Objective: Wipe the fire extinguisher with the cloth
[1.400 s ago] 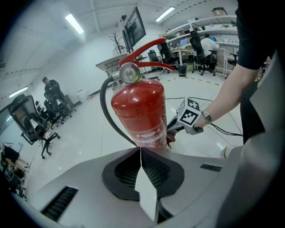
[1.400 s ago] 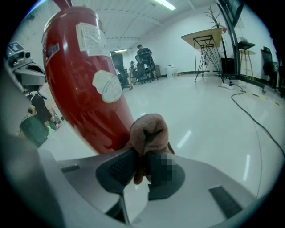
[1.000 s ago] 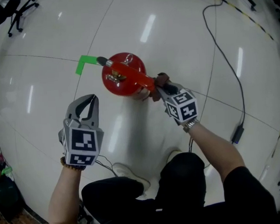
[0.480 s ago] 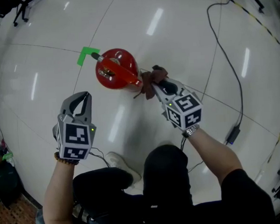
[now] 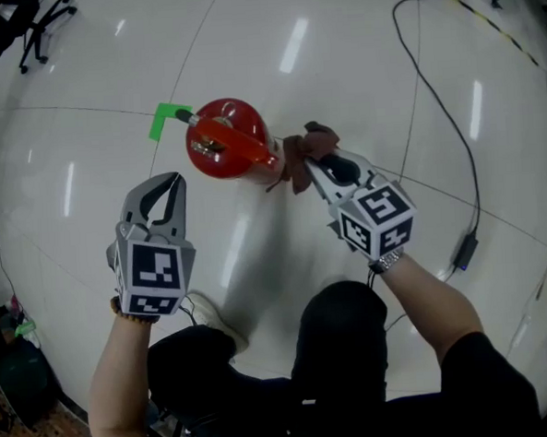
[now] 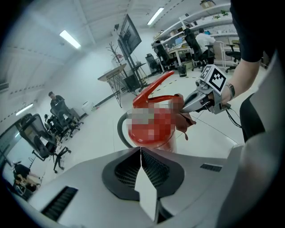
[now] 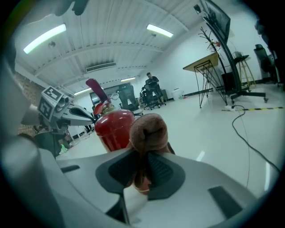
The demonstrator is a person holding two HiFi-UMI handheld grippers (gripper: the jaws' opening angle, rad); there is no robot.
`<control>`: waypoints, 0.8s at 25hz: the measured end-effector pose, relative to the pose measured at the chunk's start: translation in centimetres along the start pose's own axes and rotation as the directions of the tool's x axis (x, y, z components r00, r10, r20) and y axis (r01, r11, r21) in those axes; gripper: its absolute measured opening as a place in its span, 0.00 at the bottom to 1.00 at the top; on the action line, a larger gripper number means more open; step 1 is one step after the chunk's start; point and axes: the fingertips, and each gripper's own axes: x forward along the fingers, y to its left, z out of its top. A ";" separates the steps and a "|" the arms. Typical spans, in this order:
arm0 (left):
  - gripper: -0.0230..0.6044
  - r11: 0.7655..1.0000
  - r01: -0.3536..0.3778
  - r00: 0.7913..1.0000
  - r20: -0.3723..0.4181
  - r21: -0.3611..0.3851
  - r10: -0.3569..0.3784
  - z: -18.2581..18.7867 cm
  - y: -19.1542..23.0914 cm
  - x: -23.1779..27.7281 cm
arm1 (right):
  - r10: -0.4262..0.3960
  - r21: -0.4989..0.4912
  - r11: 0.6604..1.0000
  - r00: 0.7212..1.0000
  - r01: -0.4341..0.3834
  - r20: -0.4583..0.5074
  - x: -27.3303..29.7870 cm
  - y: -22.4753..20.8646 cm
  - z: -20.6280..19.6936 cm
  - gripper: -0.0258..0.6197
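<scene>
Standing upright on the white glossy floor (image 5: 356, 51), the red fire extinguisher (image 5: 227, 146) is beyond the person's knees, a little farther off than both tools and between them. The red lever (image 5: 243, 143) on its top runs toward the near right. A short black hose (image 5: 190, 117) leaves the top on the far-left side, its end beside a green tape strip (image 5: 162, 122) on the floor

Right tool (image 5: 312, 167): jaws clamped on a bunched brown cloth (image 5: 299, 149). A rounded wad of it bulges out past the tips and a loose tail hangs below. The cloth lies at the right side of the extinguisher, up near the lever's end; whether it presses on the red shell or only brushes it I cannot tell

Left tool (image 5: 173, 179): jaws fully together, nothing between them. It is held in the air to the near left of the extinguisher, clear of it and pointing toward it

A black cable (image 5: 411, 75) trails over the floor at far right, well apart from the extinguisher. An office chair (image 5: 42, 22) is at the far left edge
</scene>
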 end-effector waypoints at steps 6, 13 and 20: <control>0.04 0.984 0.039 0.983 0.169 0.172 -0.068 4.4 0.9 -1.4 | -0.080 -0.003 0.997 0.997 0.080 0.013 -1.5 0.7 0.8 0.16; 0.05 0.936 0.101 0.948 0.254 0.337 -0.193 8.9 0.7 -3.2 | -0.108 -0.003 0.994 0.994 0.108 0.032 -2.8 2.0 2.1 0.16; 0.08 0.872 0.171 0.916 0.251 0.458 -0.312 10.1 0.0 -3.6 | -0.129 -0.007 0.992 0.991 0.129 0.021 -3.2 3.5 2.0 0.16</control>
